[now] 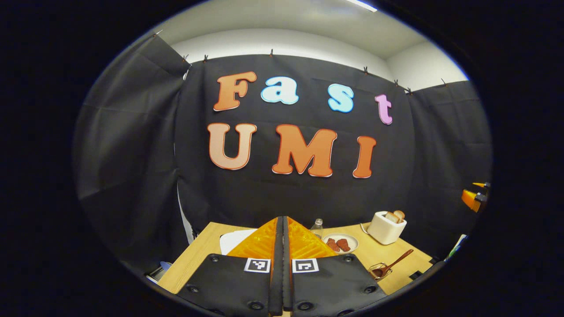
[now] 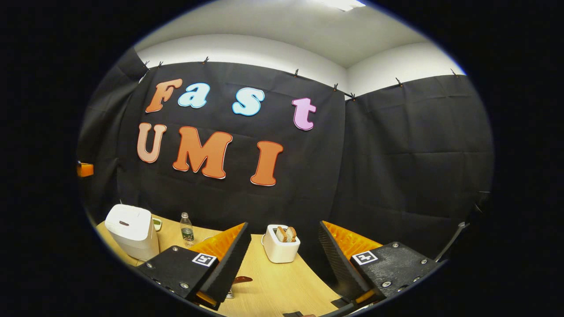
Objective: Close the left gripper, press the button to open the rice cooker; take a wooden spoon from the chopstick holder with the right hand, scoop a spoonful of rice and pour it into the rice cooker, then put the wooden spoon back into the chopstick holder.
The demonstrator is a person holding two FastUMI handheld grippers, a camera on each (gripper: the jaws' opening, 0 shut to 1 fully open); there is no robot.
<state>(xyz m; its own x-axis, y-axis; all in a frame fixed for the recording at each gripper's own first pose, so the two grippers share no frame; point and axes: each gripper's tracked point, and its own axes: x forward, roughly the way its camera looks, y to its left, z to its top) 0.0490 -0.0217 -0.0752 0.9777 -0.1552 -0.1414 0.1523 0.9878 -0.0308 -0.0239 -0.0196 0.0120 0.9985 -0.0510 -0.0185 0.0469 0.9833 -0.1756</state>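
In the right gripper view the white rice cooker point(image 2: 132, 235) stands at the table's left with its lid down. My right gripper point(image 2: 283, 224) is open and holds nothing. Under its left finger a brown bit of the wooden spoon point(image 2: 242, 279) sticks out. In the left gripper view my left gripper point(image 1: 283, 220) is shut, finger against finger, with nothing between them. A white surface point(image 1: 233, 240), probably the cooker's top, peeks out behind its left finger. The wooden spoon point(image 1: 396, 263) leans in a glass holder point(image 1: 379, 272) at the right, well apart from this gripper.
A white toaster point(image 2: 282, 244) with bread slices stands at the back of the wooden table point(image 2: 273, 290). A small water bottle point(image 2: 187, 229) is beside the cooker. A plate of red food point(image 1: 340, 243) lies behind my left gripper. The other gripper point(image 1: 475, 198) shows at the far right.
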